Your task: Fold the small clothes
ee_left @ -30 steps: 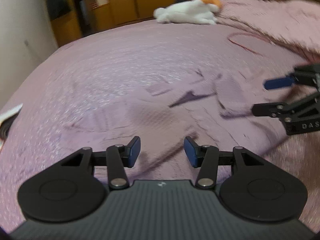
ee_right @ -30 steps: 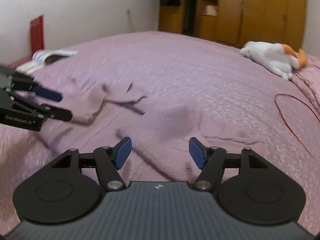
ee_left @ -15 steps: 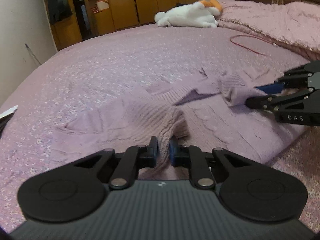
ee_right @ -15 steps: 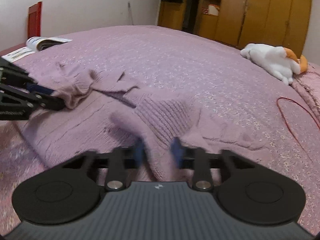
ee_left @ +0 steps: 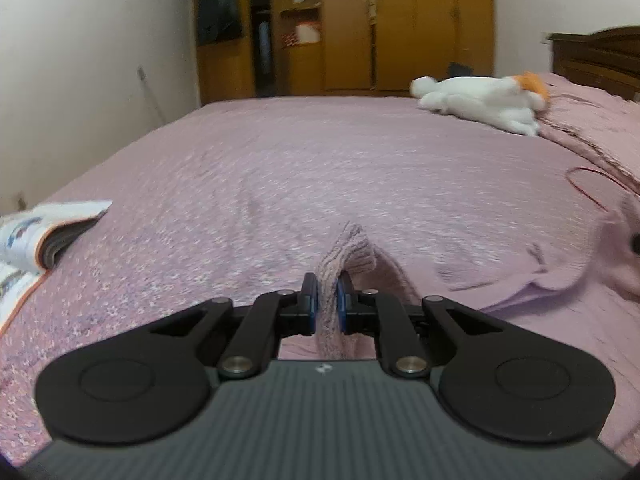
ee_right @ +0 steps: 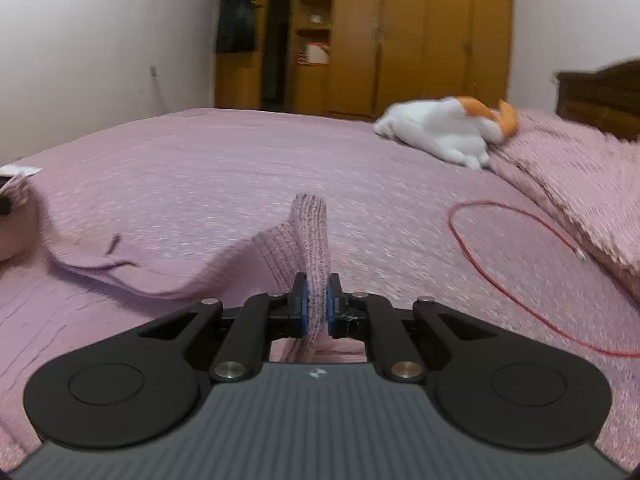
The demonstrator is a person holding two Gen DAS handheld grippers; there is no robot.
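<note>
**Ana:** On the pink bed (ee_left: 360, 168), where is the garment right now?

**Ben:** Partly raised off it. The left gripper (ee_left: 327, 307) has its blue pads pressed tight on a ribbed fold of the pink knit sweater (ee_left: 352, 256), and the right gripper (ee_right: 316, 310) is clamped the same way on another ribbed part of it. Between the two holds the knit sags in a loose curve, and the rest lies on the bed.

**Ana:** So both are closed on cloth, not empty?

**Ben:** Yes, fabric fills the narrow gap of each and sticks up past the tips.

**Ana:** Which step would you call this?

**Ben:** I judge it the lift that starts a fold: two points pinched and raised, nothing laid over yet. Which parts of the sweater they are, I cannot tell.

**Ana:** And the next move?

**Ben:** Probably carrying both holds together, level and at an even pace, so the knit drapes over itself with its edges lined up. Soft knit stretches, so pulling the two apart could skew it.

**Ana:** Anything nearby to mind?

**Ben:** A red cord (ee_right: 520, 248) lies near on the right, an open magazine (ee_left: 44, 236) on the left, and a white plush toy (ee_right: 444, 132) well beyond.
</note>
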